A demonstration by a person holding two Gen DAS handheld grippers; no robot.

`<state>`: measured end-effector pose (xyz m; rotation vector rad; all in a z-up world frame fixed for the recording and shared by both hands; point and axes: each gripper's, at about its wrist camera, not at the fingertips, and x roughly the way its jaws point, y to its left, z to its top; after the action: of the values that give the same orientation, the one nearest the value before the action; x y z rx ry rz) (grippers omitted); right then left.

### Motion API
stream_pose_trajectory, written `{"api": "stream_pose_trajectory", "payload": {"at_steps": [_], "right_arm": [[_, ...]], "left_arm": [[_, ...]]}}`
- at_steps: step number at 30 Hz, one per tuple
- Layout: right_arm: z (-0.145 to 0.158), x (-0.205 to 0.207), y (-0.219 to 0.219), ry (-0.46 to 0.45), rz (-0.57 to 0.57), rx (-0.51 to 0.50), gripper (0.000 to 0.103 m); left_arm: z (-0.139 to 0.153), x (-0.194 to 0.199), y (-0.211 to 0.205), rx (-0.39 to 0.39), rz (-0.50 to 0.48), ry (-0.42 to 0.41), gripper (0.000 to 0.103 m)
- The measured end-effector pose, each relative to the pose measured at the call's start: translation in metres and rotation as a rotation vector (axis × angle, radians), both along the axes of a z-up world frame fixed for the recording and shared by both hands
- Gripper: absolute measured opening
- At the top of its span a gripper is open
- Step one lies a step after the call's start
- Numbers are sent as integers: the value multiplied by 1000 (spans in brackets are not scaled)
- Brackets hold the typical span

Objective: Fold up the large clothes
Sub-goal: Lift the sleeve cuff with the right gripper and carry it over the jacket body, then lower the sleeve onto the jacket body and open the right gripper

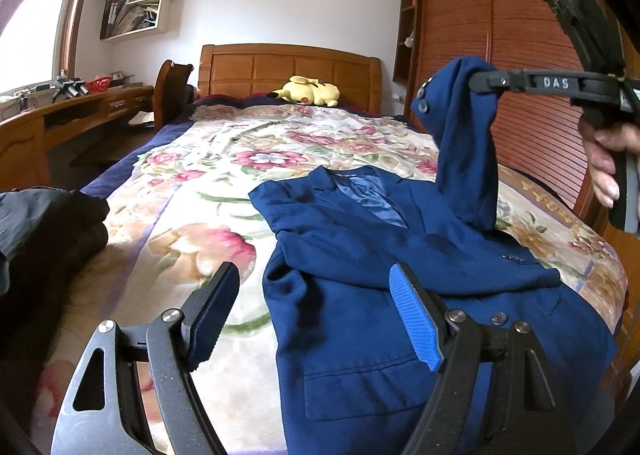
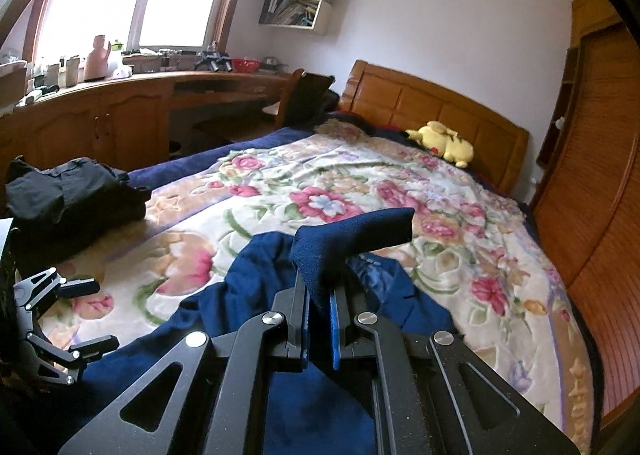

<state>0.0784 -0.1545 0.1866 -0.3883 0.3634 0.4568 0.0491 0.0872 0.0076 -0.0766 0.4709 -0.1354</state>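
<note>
A blue suit jacket (image 1: 360,267) lies front up on the flowered bedspread (image 1: 200,183), collar toward the headboard. My right gripper (image 1: 486,81) is shut on the cuff of its right sleeve (image 1: 466,143) and holds it up above the jacket; in the right wrist view the sleeve cuff (image 2: 344,243) is pinched between the blue pads of that gripper (image 2: 320,295). My left gripper (image 1: 312,295) stands open just over the jacket's lower left side with nothing between its fingers, also seen as the left gripper (image 2: 88,315) at the left edge of the right wrist view.
A pile of black clothing (image 2: 72,191) lies on the bed's left side. A yellow plush toy (image 1: 308,91) rests by the wooden headboard (image 1: 288,71). A desk with a chair (image 2: 304,95) stands left of the bed, a wooden wardrobe (image 1: 500,35) right.
</note>
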Motion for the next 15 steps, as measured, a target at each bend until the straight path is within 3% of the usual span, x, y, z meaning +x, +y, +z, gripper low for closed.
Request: {"api": "stream_pose_trajectory", "payload": {"at_steps": [5,7,12,15], "right_arm": [[-8,7,9,64,-2,-12,8],[-10,9,12,88,-11,-17,15],[-5,3,14,86,30,4,53],[-5,4,9,90,37,15,53]], "left_arm": [[-1,0,3,3,4,2,78],[-1,-1,4,5,6,3,78],[-1,0,6,5,9,6,78],[-2,0,6,8,10,8,78]]}}
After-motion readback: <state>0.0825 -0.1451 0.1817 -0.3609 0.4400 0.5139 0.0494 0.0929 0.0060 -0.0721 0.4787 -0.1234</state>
